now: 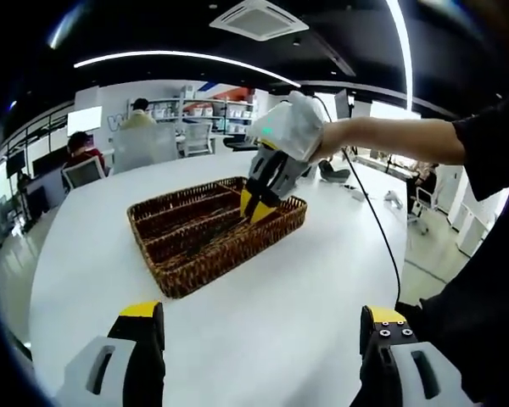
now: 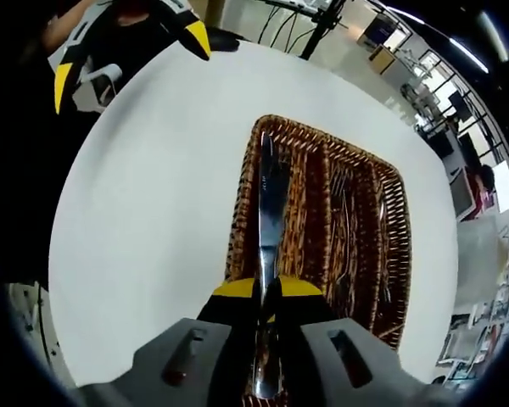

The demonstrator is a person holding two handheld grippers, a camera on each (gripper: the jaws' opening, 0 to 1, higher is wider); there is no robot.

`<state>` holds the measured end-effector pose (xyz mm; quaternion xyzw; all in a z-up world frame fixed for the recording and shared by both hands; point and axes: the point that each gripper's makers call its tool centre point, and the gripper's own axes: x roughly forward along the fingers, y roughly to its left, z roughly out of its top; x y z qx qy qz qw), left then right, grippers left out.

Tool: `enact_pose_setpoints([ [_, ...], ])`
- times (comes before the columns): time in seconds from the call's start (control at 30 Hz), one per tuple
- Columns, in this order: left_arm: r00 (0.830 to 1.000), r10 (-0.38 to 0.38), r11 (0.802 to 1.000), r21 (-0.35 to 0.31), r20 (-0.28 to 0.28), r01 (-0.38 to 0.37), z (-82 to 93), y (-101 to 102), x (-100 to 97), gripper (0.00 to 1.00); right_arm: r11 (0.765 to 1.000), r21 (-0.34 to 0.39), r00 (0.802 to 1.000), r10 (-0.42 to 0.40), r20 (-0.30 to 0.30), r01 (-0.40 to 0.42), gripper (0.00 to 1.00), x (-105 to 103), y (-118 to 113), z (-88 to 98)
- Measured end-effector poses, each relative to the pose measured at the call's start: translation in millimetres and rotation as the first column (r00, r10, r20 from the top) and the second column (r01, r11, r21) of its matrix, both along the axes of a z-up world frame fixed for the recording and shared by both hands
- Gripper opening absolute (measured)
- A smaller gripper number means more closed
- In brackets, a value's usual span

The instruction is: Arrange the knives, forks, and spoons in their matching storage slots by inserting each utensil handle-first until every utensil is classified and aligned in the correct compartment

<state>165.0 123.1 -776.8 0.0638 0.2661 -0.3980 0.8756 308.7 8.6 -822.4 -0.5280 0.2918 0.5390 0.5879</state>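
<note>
A brown wicker basket [image 1: 195, 275] with long compartments sits mid-table. My right gripper [image 1: 257, 206], held by a hand in a white cover, hangs over the basket's right end. In the right gripper view it [image 2: 267, 292] is shut on a silver knife [image 2: 267, 203], which lies lengthwise above the left-hand compartment of the basket [image 2: 405, 246]. Forks [image 2: 343, 212] lie in the middle compartment. My left gripper [image 1: 261, 326] is open and empty, low over the table's near side. It appears again as the left gripper [image 2: 129, 59] beyond the basket's far end.
The white round table [image 1: 263, 288] has bare surface around the basket. A black cable [image 1: 377, 225] trails across its right side. Beyond the far edge are office chairs [image 1: 83, 172], seated people and shelves.
</note>
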Motion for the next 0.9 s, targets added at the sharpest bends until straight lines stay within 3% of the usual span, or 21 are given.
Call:
enact_pose_setpoints([
  [0.43,1.000,-0.004,1.000,0.007,-0.019,0.004,-6.2,0,-2.6,0.98,0.997,-0.070,1.000,0.016,-0.007,-0.016,0.06,5,1,-9.2],
  [0.63,1.000,-0.001,1.000,0.009,-0.027,0.002,-9.1,3,-4.0,0.98,0.997,-0.079,0.999,0.004,-0.046,-0.008,0.02,3,-2,-15.2],
  [0.83,1.000,0.004,1.000,0.013,-0.030,-0.003,-10.4,5,-4.2,0.98,1.000,-0.016,0.995,-0.016,-0.103,0.015,0.00,-4,4,-10.1],
  [0.9,0.999,0.005,1.000,0.015,-0.031,-0.004,-10.8,6,-3.7,0.97,1.000,-0.003,0.996,-0.026,-0.091,0.026,0.00,-1,5,-5.0],
])
